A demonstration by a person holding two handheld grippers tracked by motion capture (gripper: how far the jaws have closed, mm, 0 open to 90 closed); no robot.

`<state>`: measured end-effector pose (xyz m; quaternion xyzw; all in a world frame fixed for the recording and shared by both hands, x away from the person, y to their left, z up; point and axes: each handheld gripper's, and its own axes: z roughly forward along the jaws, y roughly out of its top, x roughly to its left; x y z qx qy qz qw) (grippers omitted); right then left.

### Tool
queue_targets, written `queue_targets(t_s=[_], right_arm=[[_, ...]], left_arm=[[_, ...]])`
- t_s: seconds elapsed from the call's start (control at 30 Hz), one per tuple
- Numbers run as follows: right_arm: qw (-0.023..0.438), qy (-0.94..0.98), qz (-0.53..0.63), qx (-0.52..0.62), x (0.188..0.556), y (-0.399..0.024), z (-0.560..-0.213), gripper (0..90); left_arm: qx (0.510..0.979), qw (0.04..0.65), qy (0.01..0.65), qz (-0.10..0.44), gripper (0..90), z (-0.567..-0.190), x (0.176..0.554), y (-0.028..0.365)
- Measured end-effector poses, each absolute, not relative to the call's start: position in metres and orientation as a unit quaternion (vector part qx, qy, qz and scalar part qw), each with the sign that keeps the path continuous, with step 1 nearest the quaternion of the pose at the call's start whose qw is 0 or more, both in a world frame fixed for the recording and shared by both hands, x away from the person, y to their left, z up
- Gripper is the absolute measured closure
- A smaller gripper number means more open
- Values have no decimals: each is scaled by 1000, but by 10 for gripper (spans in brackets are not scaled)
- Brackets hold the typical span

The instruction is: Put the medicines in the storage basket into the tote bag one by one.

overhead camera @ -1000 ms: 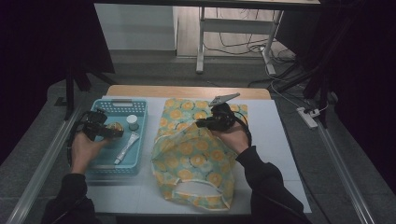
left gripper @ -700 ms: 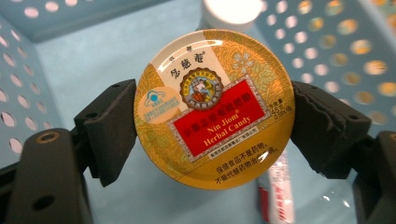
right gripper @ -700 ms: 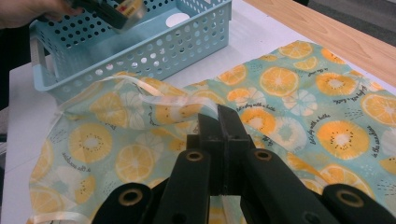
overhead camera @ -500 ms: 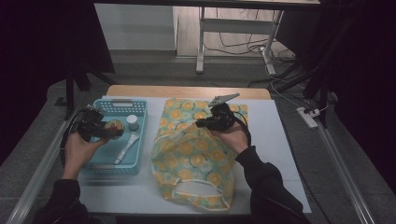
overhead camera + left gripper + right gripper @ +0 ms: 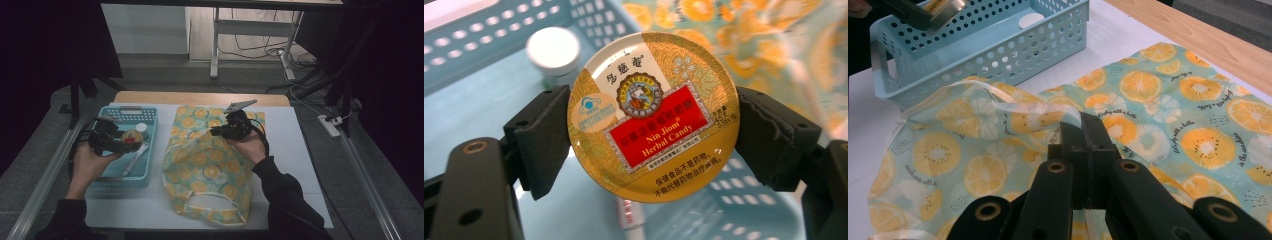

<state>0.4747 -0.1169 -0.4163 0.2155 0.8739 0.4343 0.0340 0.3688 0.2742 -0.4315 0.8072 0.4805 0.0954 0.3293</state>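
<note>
Looking along my left hand-held gripper (image 5: 651, 130), I have its two black jaws clamped on the rim of a round gold-and-red metal candy tin (image 5: 653, 116), one pad pressing each side. The lid faces the camera and reads "Nin Jiom Herbal Candy" on a red panel, with Chinese characters above it, a small portrait emblem in the middle and more Chinese lines on the gold band below; a weight mark at the edge is too small for me to read with confidence. From the high view, that tin sits in the left hand-held gripper above the light blue perforated plastic basket (image 5: 111, 172), just beside a small white-capped jar (image 5: 141, 128) and a white tube (image 5: 134, 161) that lie in the basket. My right hand-held gripper (image 5: 1083, 131) has its jaws closed tight on the rim of the teal fabric bag printed with orange and lemon slices (image 5: 1158, 115), pinching the cloth at its opening so the edge stands raised off the white surface (image 5: 295, 150). Cursive writing runs across the print, but I cannot make out the full words. The bag lies just to the right of the basket, touching or nearly touching its side.
</note>
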Motion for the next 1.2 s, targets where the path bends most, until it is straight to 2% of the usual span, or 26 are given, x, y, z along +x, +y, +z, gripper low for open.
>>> queue_targets(t_s=[0.7,1.2], right_arm=[[33,873,434,218,479,-115,-423,900],[36,873,434,218,481,-115,-425,900]], left_arm=[[840,354,404,71,206,-413,355,215],[870,355,340,47,206,-415,357,154]])
